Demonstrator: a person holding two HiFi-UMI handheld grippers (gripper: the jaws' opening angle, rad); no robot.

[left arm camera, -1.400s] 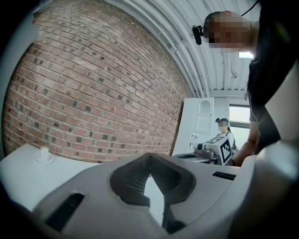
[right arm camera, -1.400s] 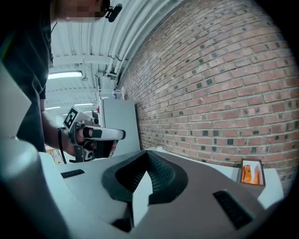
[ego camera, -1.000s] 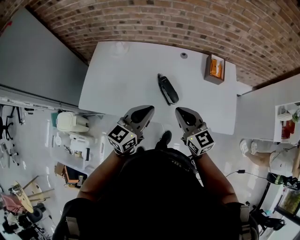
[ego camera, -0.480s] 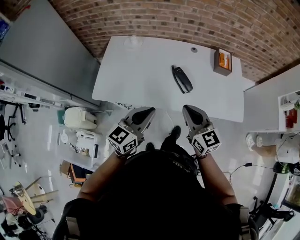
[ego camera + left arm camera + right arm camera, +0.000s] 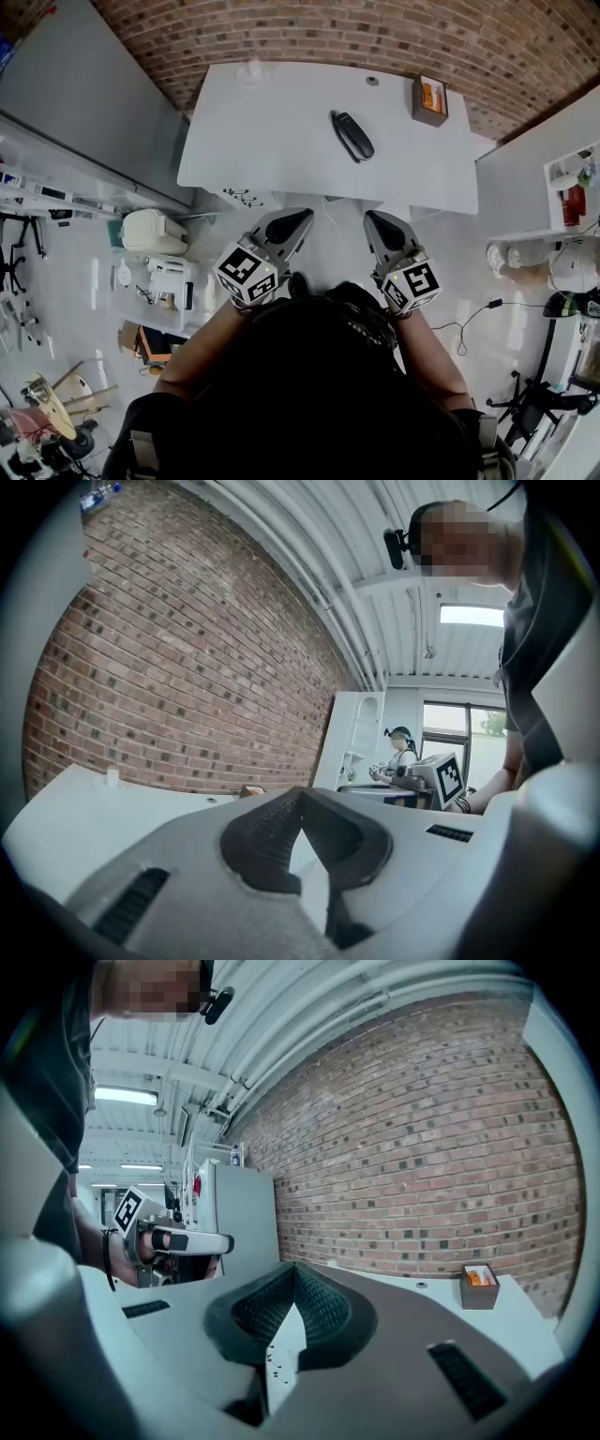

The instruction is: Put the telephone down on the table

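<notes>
While the phone [image 5: 352,136] lies diagonally on the table [image 5: 272,141], its far end leftward, the left gripper [image 5: 300,218] and right gripper [image 5: 373,220] have their jaws pressed together, empty.

**White counter, four things on it**

The white counter [image 5: 272,141] stood against the brick wall [image 5: 309,28]. A dark telephone [image 5: 352,136] lay flat and slanted, right of its middle. A small brown box [image 5: 430,100] with orange contents sat at the far right corner. A little round disc [image 5: 372,81] lay near it, and a small pale object [image 5: 251,67] sat by the far left edge.
</notes>
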